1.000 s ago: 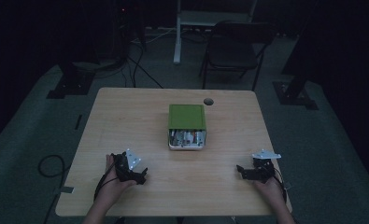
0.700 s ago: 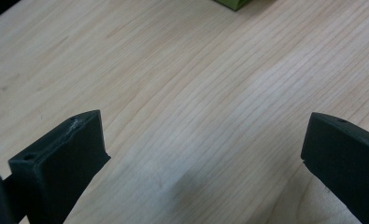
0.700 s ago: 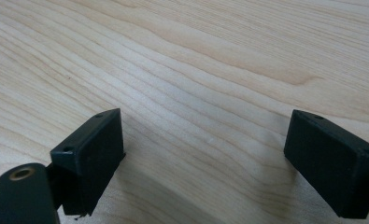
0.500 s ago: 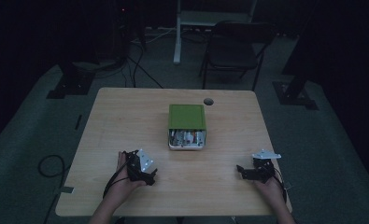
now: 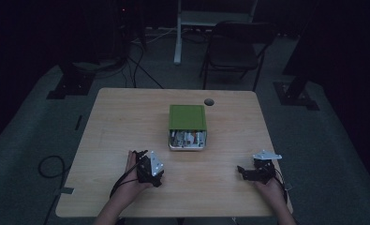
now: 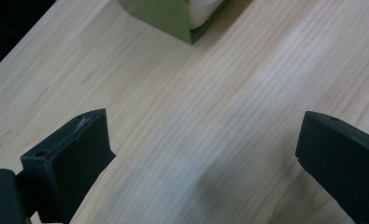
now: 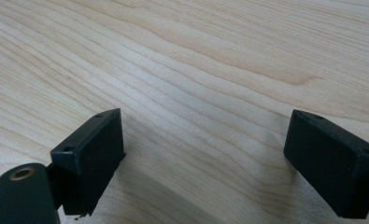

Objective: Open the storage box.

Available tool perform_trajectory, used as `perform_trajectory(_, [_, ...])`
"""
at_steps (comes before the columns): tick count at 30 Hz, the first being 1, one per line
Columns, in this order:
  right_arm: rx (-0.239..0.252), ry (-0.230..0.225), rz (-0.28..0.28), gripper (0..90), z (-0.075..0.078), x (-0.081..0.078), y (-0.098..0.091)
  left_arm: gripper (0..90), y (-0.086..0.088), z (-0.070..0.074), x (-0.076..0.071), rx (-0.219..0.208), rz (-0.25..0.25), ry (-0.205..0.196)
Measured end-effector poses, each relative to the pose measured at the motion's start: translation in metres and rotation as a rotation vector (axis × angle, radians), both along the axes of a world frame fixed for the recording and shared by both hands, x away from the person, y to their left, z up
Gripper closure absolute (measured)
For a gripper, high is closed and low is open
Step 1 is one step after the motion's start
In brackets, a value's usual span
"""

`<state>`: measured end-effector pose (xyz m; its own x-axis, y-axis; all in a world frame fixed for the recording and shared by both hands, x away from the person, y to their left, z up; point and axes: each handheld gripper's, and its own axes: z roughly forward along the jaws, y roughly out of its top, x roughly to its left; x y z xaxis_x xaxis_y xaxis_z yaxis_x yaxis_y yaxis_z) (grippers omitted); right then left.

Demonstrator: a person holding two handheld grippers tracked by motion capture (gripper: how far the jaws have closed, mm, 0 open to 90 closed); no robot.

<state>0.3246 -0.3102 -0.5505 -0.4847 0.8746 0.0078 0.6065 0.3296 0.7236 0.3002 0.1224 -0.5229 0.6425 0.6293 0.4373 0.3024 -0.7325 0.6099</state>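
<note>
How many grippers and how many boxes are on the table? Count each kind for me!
Grippers: 2, the left gripper and the right gripper
Green boxes: 1, the green box
Total: 3 things on the table

The bench (image 5: pixel 126 117) is viewed from above and afar by the high view. It is seen closely, along the jaws, by both gripper views; the green box (image 6: pixel 173 16) is shared by the left gripper view.
</note>
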Motion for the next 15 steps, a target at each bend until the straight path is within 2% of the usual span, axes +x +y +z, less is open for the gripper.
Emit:
perform_trajectory(5, [0.001, 0.000, 0.000, 11.4, 0.000, 0.000, 0.000, 3.6, -0.008, 0.001, -0.001, 0.023, -0.029, -0.022])
perform_trajectory(11, [0.001, 0.000, -0.001, 11.4, 0.000, 0.000, 0.000, 3.6, -0.020, 0.009, -0.007, 0.021, -0.076, -0.055])
perform_trajectory(15, [0.001, 0.001, -0.001, 11.4, 0.000, 0.000, 0.000, 3.7, -0.028, 0.013, -0.009, 0.050, -0.110, -0.076])
